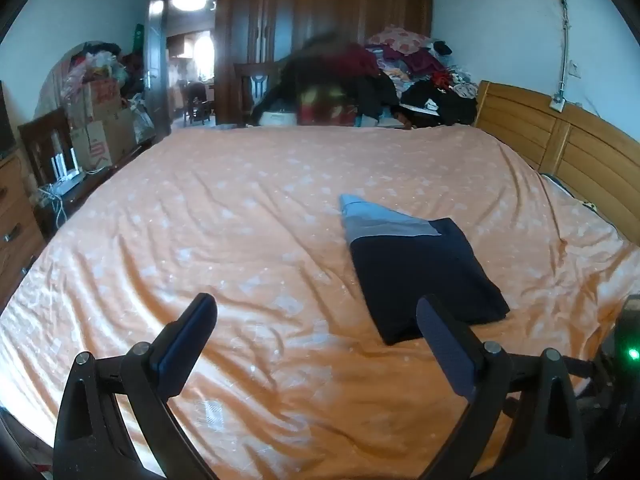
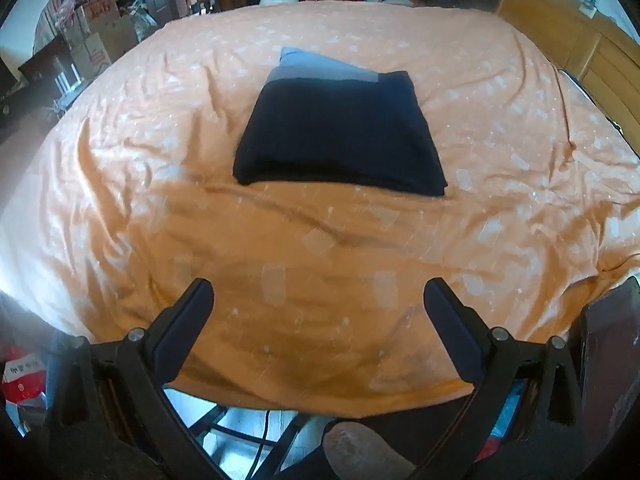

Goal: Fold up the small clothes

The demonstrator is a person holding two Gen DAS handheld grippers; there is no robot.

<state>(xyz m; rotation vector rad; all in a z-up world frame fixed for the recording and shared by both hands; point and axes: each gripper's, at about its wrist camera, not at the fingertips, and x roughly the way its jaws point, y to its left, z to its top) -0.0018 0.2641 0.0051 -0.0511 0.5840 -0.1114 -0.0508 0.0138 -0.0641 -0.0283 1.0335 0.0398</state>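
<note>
Matt cloth garment [image 2: 340,132] on wrinkled cloth bedsheet [image 2: 160,208].

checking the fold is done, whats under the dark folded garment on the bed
The folded navy garment lies flat on the orange bedsheet, with a lighter blue-grey layer showing at its far edge. Anything else beneath it is covered. Both claws are open and clear of it.

Folded navy garment [image 2: 340,136] on orange bedsheet [image 2: 160,200], right claw [image 2: 319,300] — spread wide, empty

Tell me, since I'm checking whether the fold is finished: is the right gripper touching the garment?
Apart. The right wrist view shows the right gripper open, with bare sheet between its fingers and the garment.
</note>
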